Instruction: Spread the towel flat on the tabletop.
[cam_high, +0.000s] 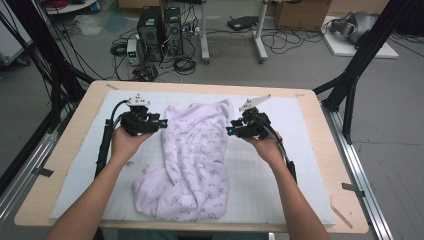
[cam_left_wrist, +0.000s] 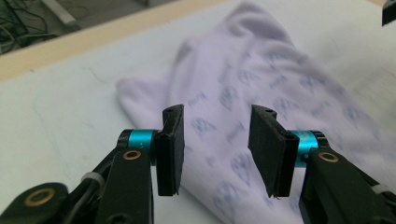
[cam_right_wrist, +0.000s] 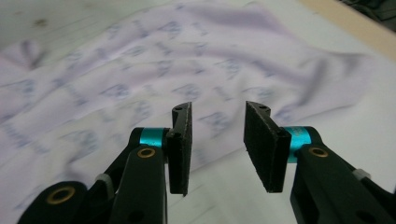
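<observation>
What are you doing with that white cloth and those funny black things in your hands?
A person is holding tongs in each hand over a white patterned cloth that lies crumpled on the padded table. The left tongs sit at the cloth's left edge and the right tongs at its right edge, near the far end. Both tongs are open with the cloth just ahead of them, and nothing is gripped yet. It looks like the person is about to pinch the cloth on both sides.

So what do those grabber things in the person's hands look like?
Both are black. The left gripper and right gripper each have a pale grey three-cornered plate on top and a black cable trailing back along the arm. Up close, the flat black fingers sit on shiny turquoise rings, with brass-coloured rivets in the black links. The forearms are bare, no sleeves.
</observation>
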